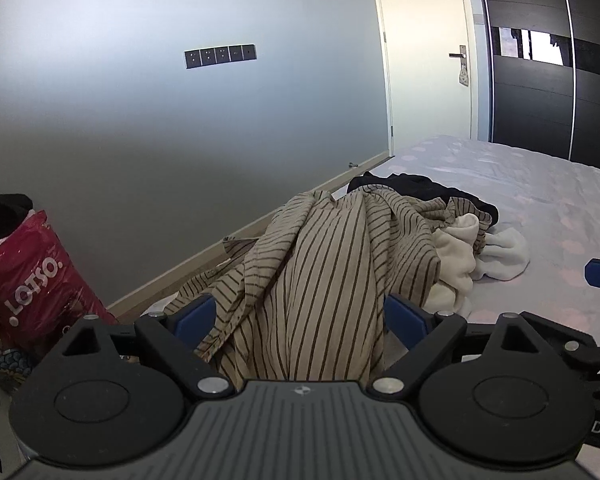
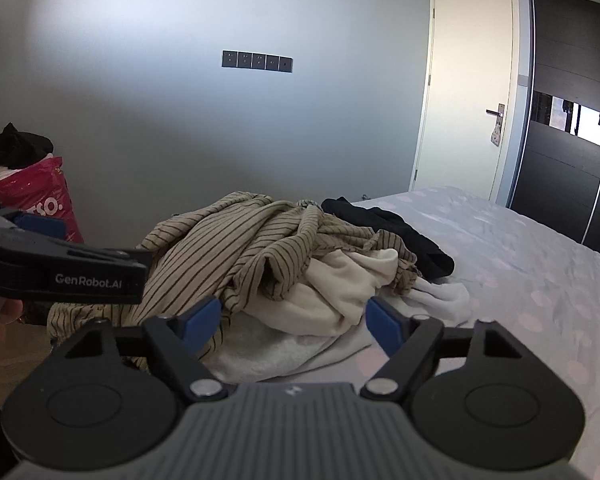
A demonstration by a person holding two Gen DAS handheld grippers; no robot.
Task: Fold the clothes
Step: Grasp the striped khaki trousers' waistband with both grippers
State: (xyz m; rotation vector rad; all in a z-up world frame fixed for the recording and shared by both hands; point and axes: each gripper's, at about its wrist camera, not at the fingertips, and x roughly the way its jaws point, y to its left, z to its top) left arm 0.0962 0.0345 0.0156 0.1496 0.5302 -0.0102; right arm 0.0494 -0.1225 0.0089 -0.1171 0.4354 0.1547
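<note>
Heap of unfolded laundry at the near corner of the bed, on the lilac spotted sheet. Topmost, a beige striped shirt, crumpled and spilling over the mattress edge toward the floor beside the wall. Beneath and beside it, a cream fleece garment; a white towel-like piece just right of that; a black garment at the back of the pile.

Left gripper spread wide, blue pads on either side of a thick hanging fold of the striped shirt, cloth bunched between them and running right up to the tool body. No pinch yet, as far as the left wrist view shows. Right gripper likewise spread wide, holding nothing, hovering low before the cream fleece garment and the towel-like piece.

Nothing folded so far, by the look of it; likely step in hand: lifting the striped shirt clear of the pile.

Risks from here:
- Closing on such a bulky wad, probably several layers caught, so no clean edge for spreading.
- Striped shirt tangled over the cream garment; pulling up could drag neighbours along.
- Overhanging part sliding off toward the floor if the grip is shallow.

Pink LOTSO bag standing far left by the wall, well apart from the pile.
</note>
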